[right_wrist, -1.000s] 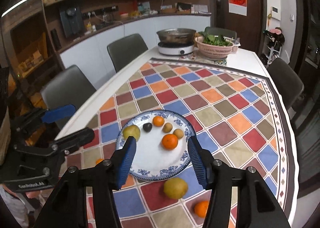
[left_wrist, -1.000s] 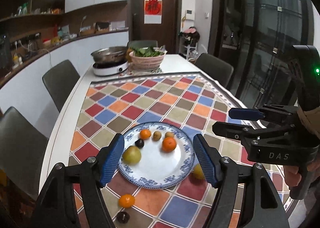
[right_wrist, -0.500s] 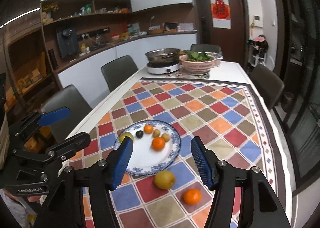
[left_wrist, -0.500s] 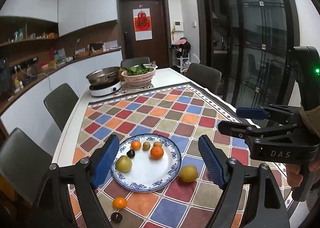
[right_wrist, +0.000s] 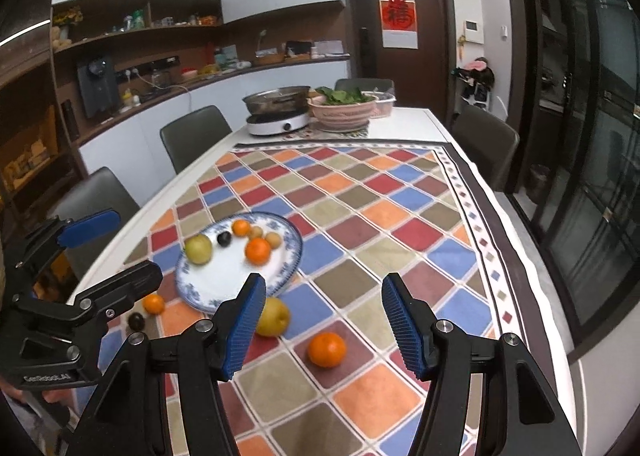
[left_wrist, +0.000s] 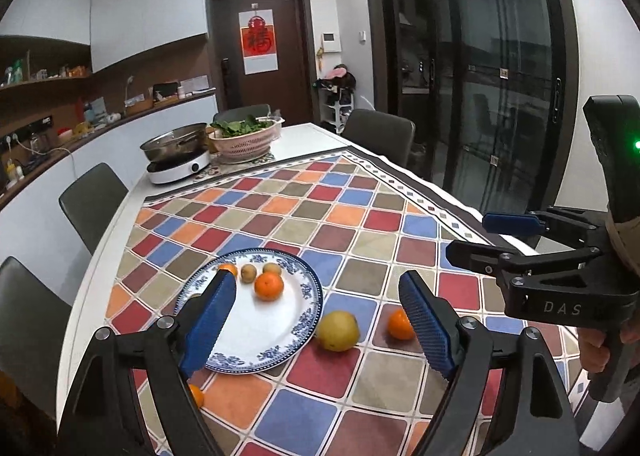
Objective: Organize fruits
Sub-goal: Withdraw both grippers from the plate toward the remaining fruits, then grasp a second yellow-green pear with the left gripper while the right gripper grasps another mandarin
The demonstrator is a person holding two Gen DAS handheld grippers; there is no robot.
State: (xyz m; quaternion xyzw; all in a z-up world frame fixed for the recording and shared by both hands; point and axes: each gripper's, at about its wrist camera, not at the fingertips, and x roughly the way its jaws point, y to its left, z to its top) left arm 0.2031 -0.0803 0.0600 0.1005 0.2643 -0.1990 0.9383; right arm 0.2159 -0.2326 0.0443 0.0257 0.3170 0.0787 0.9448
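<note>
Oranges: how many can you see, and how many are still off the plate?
4. Two on the plate: big, small. Two on the cloth: one right, one left. None seems hidden.

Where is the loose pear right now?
In the right wrist view the pear lies on the tablecloth just off the plate rim, with an orange to its right.

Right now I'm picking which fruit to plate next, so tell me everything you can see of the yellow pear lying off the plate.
The yellow pear is round, smooth-skinned and yellow-green. It lies loose on the checked tablecloth, close beside the near rim of the blue-and-white plate; contact with the rim can't be judged. An orange lies apart from it. Nothing grips it.
</note>
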